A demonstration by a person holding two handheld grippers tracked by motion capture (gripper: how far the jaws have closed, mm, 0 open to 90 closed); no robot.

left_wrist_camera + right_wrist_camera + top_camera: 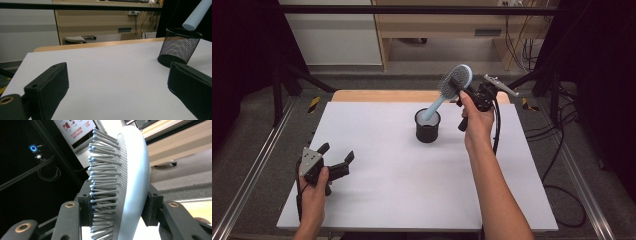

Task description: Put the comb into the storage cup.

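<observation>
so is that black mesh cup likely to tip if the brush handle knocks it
Probably. The mesh cup looks light, being open wire mesh, and taller than its base is wide. The hairbrush, gripped at its head by the right gripper, enters at a slant, so its handle may lever against the rim. The smooth white table might let it slide instead.

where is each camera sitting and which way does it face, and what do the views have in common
High view: above the person's side, looking forward and down on the table; both forearms and grippers show.
Left gripper view: low over the table, facing the mesh cup; its own open jaws show.
Right gripper view: looks along jaws clamping the hairbrush head.
Shared: high and left gripper views both show cup and brush handle.
</observation>
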